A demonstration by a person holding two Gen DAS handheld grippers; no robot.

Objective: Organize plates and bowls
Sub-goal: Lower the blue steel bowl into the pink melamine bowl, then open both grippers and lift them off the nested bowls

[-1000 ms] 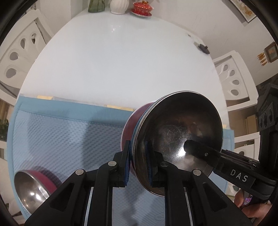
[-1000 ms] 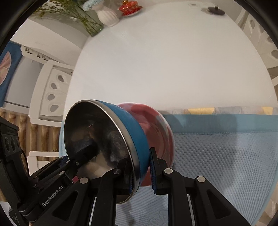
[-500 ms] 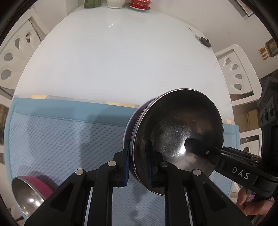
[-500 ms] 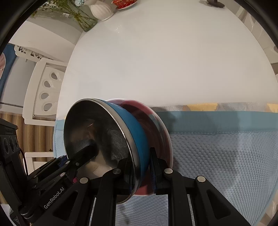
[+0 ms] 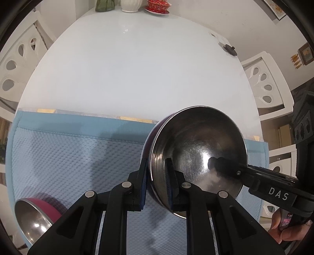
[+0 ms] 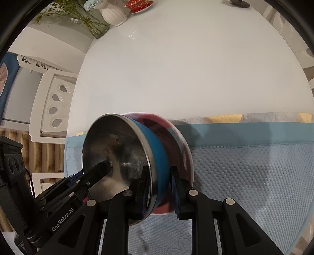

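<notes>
Home dining room, white oval table (image 5: 137,64), carved white chairs (image 5: 268,86), vase of flowers (image 6: 88,17), red lidded teacup (image 5: 158,5), framed pictures (image 5: 305,54) on the wall

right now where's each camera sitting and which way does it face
Left wrist: on the left gripper, looking forward over the blue mat and white table; it pinches the steel-lined bowl; the right hand shows bottom right.
Right wrist: on the right gripper, facing the same way from the bowl's other side, pinching its rim.
Shared: bowl, mat, table; each sees the other gripper's finger inside the bowl.
</notes>
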